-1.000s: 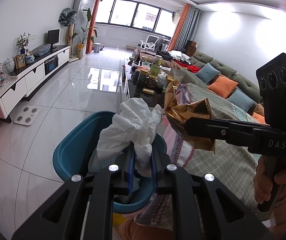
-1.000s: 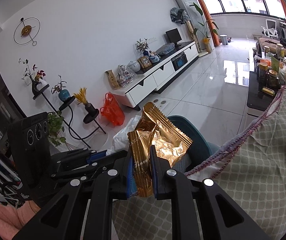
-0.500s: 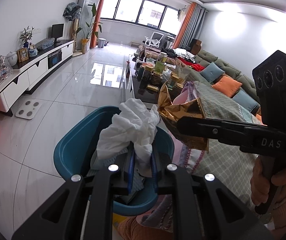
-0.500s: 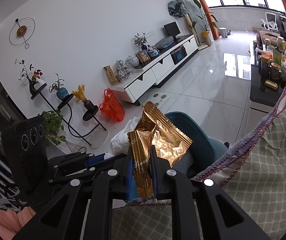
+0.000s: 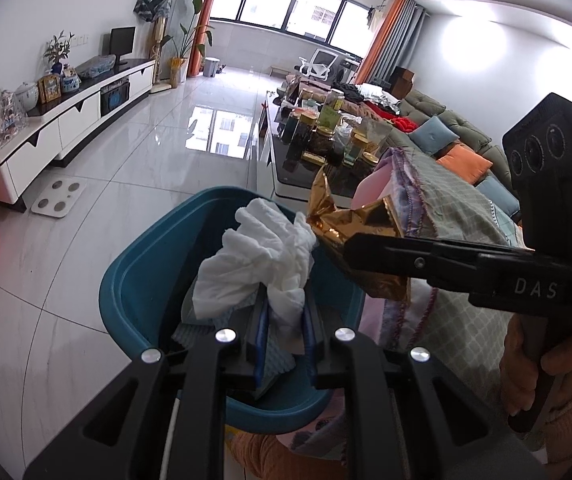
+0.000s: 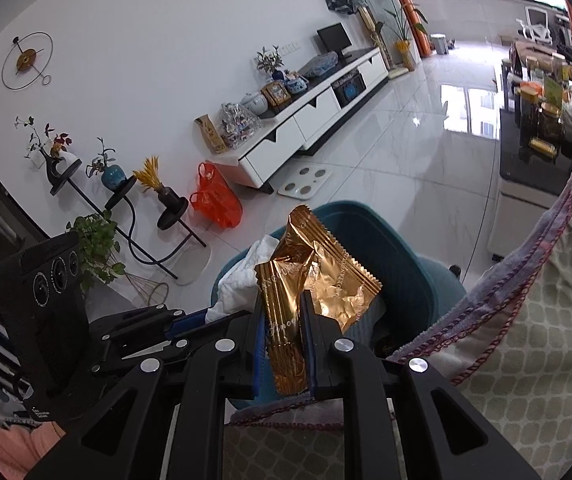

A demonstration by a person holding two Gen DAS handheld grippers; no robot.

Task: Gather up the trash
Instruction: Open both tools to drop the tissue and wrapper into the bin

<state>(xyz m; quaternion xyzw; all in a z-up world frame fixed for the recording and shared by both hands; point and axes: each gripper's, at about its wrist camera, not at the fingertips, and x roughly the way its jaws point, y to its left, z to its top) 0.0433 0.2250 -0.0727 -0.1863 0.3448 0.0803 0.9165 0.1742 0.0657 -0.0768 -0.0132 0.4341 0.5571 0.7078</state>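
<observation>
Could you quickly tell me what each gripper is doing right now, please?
Left gripper: shut on the crumpled white tissue, above the teal bin.
Right gripper: shut on the gold foil wrapper.

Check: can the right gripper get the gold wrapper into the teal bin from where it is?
Probably yes. The right gripper grips the gold wrapper just over the teal bin, whose mouth is open. Only the white tissue in the left gripper crowds it.
</observation>
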